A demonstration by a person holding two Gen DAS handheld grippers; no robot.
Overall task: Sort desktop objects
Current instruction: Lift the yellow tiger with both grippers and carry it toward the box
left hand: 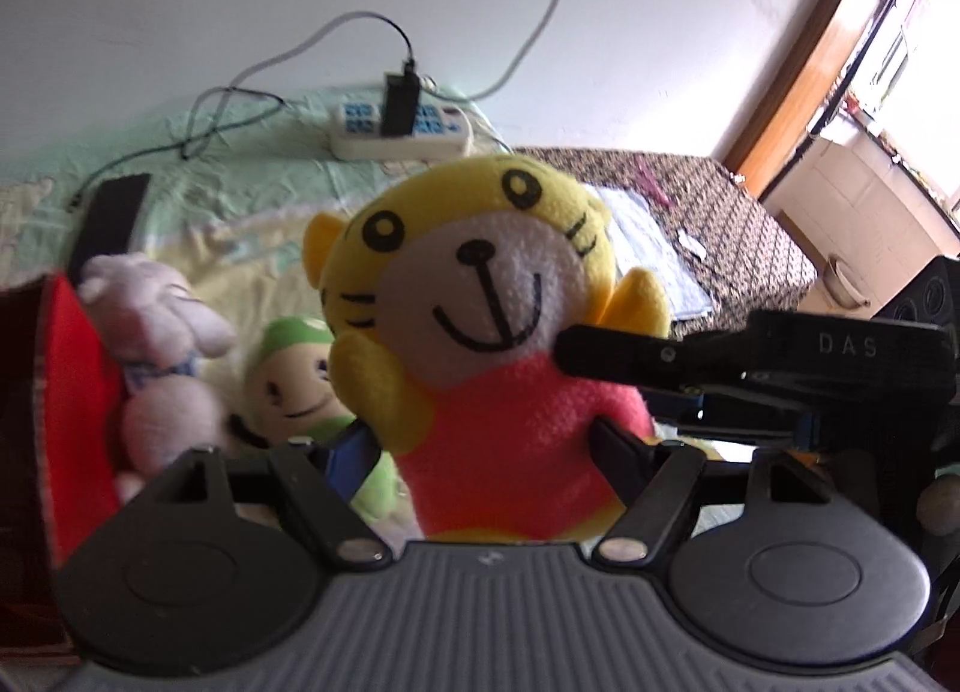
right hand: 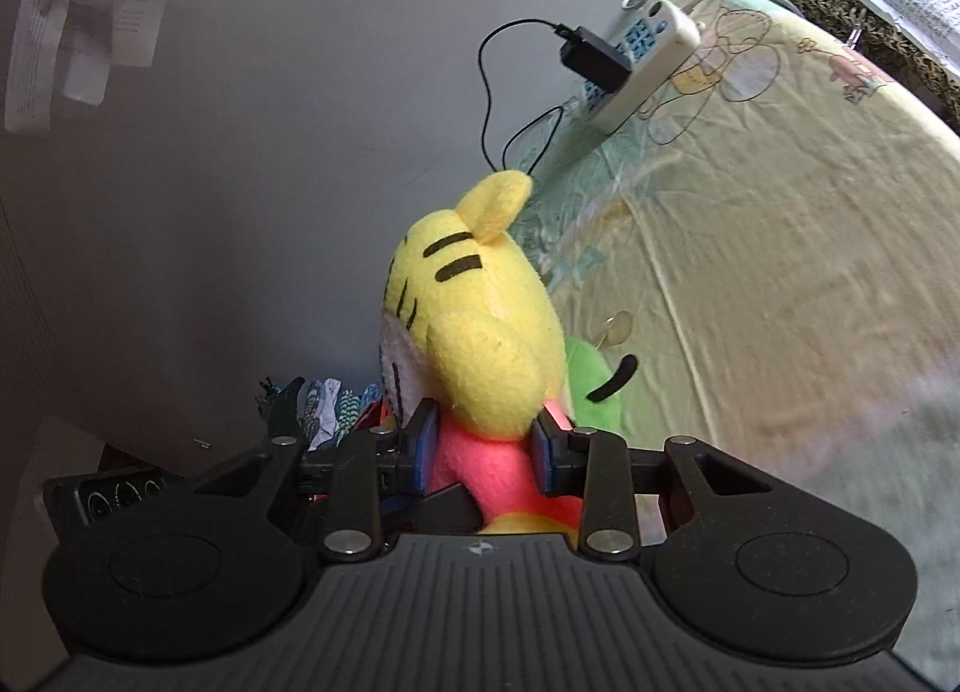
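Note:
A yellow tiger plush point(left hand: 480, 302) with a pink body is held upright above the bed. My right gripper point(right hand: 483, 449) is shut on its pink neck point(right hand: 474, 470), blue pads pressing both sides; in the left wrist view it reaches in from the right point(left hand: 606, 353). My left gripper point(left hand: 486, 446) stands wide around the tiger's pink body. Its right finger touches the body, while its left blue pad point(left hand: 354, 452) shows bare beside the yellow arm. A pale pink plush point(left hand: 162, 368) and a green-capped doll point(left hand: 294, 386) lie behind on the left.
A red-lined box point(left hand: 72, 392) stands at the left edge. On the pale bedsheet point(right hand: 780, 272) lie a white power strip point(left hand: 402, 134) with a black adapter and cables, and a black phone point(left hand: 111, 218). A patterned table point(left hand: 720, 224) with papers is at the right.

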